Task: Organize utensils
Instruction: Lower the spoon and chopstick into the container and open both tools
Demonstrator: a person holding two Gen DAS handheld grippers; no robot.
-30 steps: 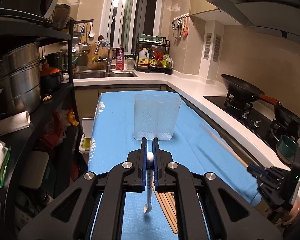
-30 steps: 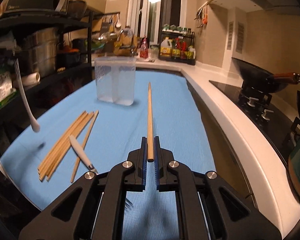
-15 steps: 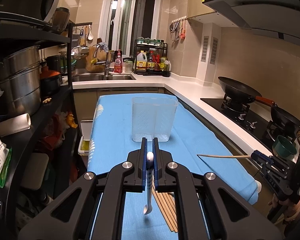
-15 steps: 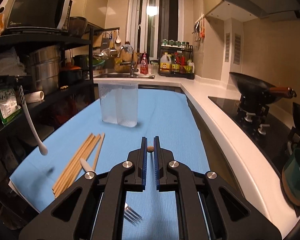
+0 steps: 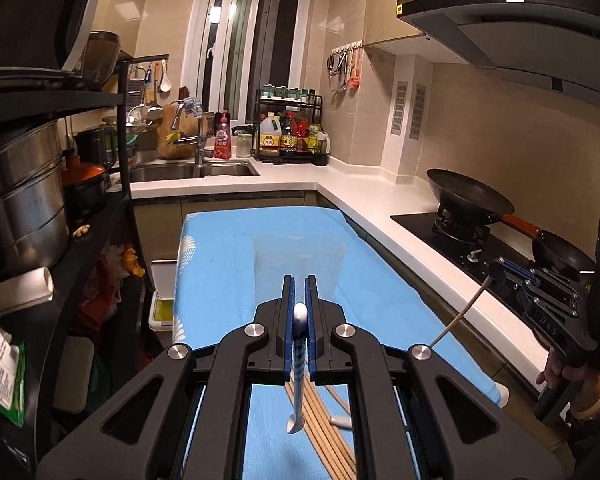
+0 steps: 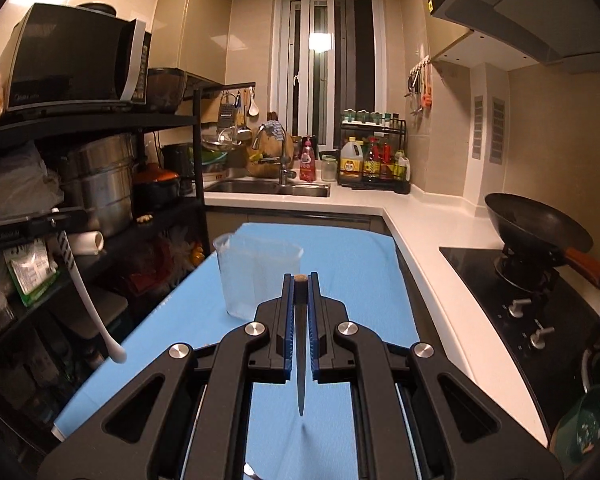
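My left gripper (image 5: 299,312) is shut on a white spoon with a blue-striped handle (image 5: 297,376); the spoon hangs down, bowl lowest, above the blue cloth. It also shows at the left of the right wrist view (image 6: 88,300). My right gripper (image 6: 299,280) is shut on a wooden chopstick (image 6: 300,356) that points down at the cloth; in the left wrist view the chopstick (image 5: 458,316) hangs from the right gripper (image 5: 496,276) at the right. A clear plastic holder (image 5: 298,264) stands upright ahead of both grippers, also in the right wrist view (image 6: 256,276). Several chopsticks (image 5: 324,412) lie on the cloth below the left gripper.
The blue cloth (image 5: 220,280) covers a narrow table between a black shelf rack with steel pots (image 5: 24,200) on the left and a white counter with a wok on the hob (image 5: 468,196) on the right. A fork tip (image 6: 250,472) lies under the right gripper.
Both grippers have risen and tilted up. The right gripper's chopstick swung from pointing forward to hanging tip down. The spoon stays gripped.
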